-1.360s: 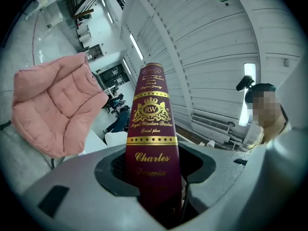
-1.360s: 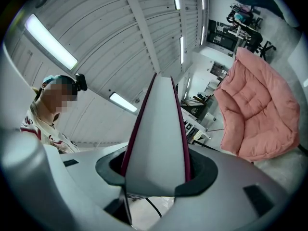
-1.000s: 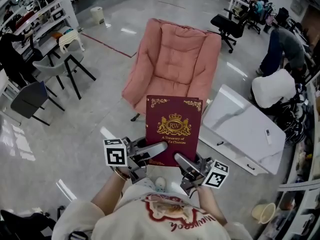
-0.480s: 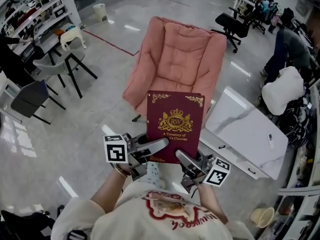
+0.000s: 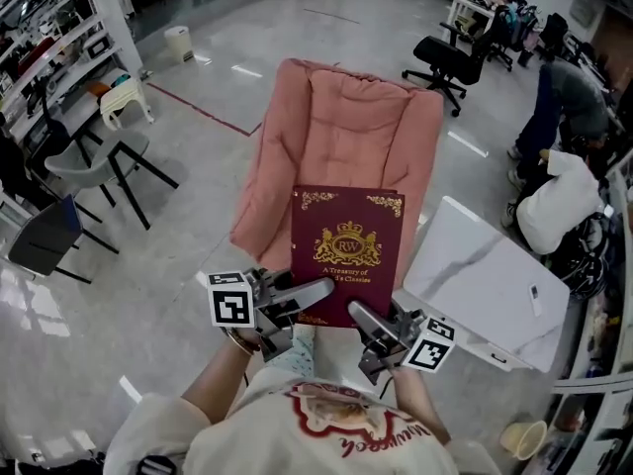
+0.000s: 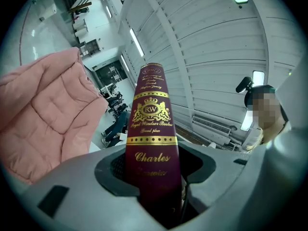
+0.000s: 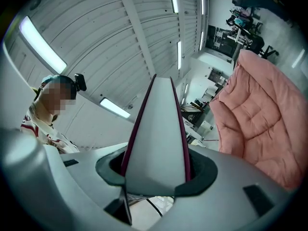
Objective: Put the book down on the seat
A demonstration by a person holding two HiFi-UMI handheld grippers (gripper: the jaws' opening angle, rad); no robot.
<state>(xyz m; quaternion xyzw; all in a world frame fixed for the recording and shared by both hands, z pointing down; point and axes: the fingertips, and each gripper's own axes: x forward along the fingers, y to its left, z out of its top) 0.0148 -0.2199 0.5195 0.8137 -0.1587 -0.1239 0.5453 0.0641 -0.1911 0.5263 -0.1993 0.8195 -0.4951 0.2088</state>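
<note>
Book [image 5: 346, 253] — maroon hardback, gold crest on the cover — is held cover-up, roughly flat, in the air in front of the person. In the head view its far edge overlaps the front of the pink padded chair [image 5: 341, 137]; I cannot tell whether it is over the cushion yet, and it is not resting on it. The left hand-held gripper [image 5: 305, 295] is clamped on the near corner at the spine side, and its own view shows the lettered spine [image 6: 151, 129] wedged between the jaws. The right hand-held gripper [image 5: 362, 319] is clamped on the opposite near corner, with the white page edge [image 7: 159, 134] between its jaws. So both are closed on the book. Step in hand, as I read it: the carry toward the seat, set-down not yet begun. The next move calls for bringing the book over the seat cushion, lowering it level, then letting go with both together so it doesn't tip. Forearms reach forward from the torso side by side — grippers pointing about level, marker cubes turned outward. A white slab [image 5: 485, 275] lies just right of the chair.
</note>
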